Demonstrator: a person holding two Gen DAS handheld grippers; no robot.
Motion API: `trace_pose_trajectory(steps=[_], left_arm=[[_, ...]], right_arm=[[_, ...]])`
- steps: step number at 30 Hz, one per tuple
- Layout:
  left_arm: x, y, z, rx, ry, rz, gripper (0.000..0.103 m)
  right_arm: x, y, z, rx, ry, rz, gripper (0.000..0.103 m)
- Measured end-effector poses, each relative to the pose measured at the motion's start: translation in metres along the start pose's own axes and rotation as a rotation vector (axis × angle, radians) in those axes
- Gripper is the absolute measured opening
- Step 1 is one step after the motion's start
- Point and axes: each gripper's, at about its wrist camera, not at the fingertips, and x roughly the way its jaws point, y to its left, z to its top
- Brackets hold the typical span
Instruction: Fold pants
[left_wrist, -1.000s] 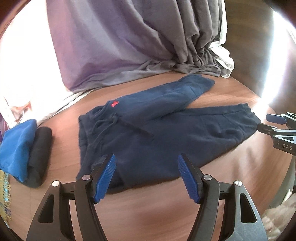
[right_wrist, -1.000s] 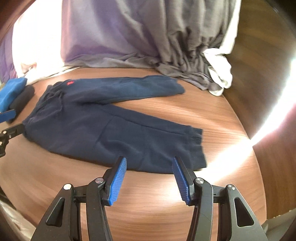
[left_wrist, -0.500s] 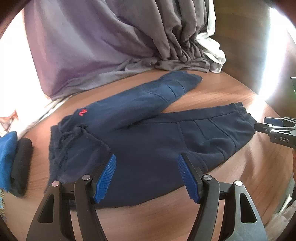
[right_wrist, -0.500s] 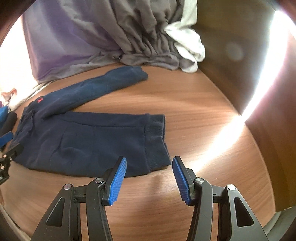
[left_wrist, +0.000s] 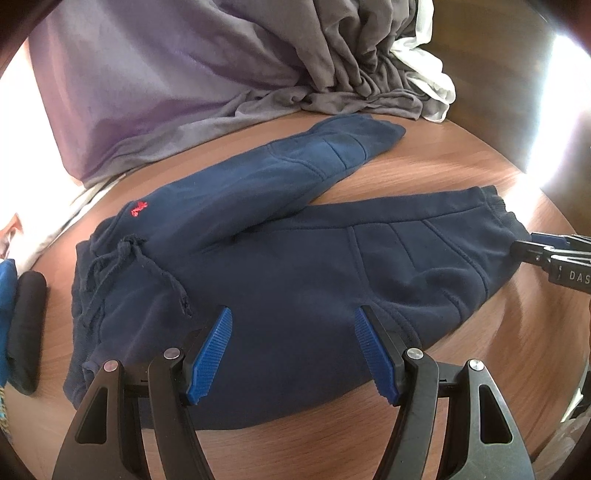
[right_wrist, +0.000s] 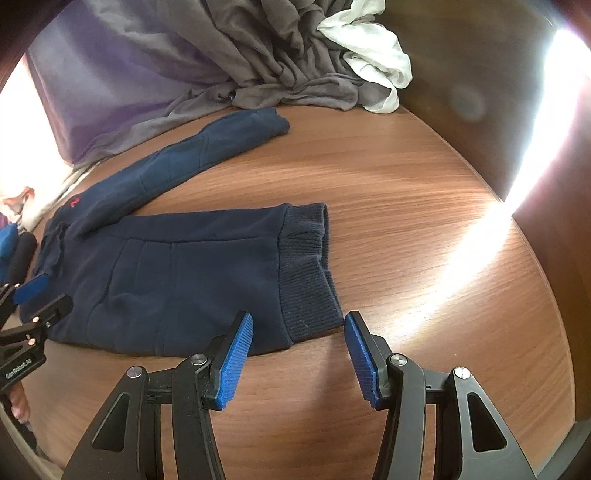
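Navy sweatpants (left_wrist: 280, 273) (right_wrist: 177, 273) lie flat on the round wooden table (right_wrist: 406, 229), waistband and drawstring to the left, both legs pointing right and spread apart. The near leg ends in a ribbed cuff (right_wrist: 306, 273). My left gripper (left_wrist: 293, 349) hovers open over the near edge of the seat, with only cloth beneath it. My right gripper (right_wrist: 298, 349) stands open just in front of the cuff's near corner, apart from it. Each gripper shows at the edge of the other's view.
A heap of grey and purple cloth (left_wrist: 229, 74) with a white garment (right_wrist: 373, 55) lies along the table's far side. A folded blue item and a black roll (left_wrist: 26, 325) sit at the left edge. A dark wooden wall (right_wrist: 480, 92) stands to the right.
Both grippers have come forward and lower toward the pants. The left moved over the seat; the right swung toward the near leg's cuff. Jaw widths look unchanged.
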Motion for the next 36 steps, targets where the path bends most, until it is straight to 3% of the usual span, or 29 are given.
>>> trace_pose_trajectory(steps=[9, 11, 16, 25, 36], left_arm=[[0.01, -0.001, -0.006, -0.007, 0.042, -0.026, 0.068], [0.012, -0.001, -0.007, -0.005, 0.049, -0.033, 0.068], [0.012, -0.005, -0.007, 0.007, 0.054, -0.047, 0.068], [0.011, -0.008, -0.01, 0.021, 0.061, -0.064, 0.071], [0.019, 0.007, -0.013, -0.065, 0.074, -0.099, 0.082]], right_arm=[[0.005, 0.004, 0.004, -0.001, 0.017, -0.004, 0.052], [0.006, 0.004, 0.005, -0.001, 0.02, -0.004, 0.045], [0.005, 0.009, 0.008, -0.013, 0.031, 0.051, 0.018], [-0.037, 0.016, 0.018, -0.039, -0.078, -0.01, 0.016], [-0.021, 0.013, 0.021, -0.054, -0.03, -0.105, 0.016]])
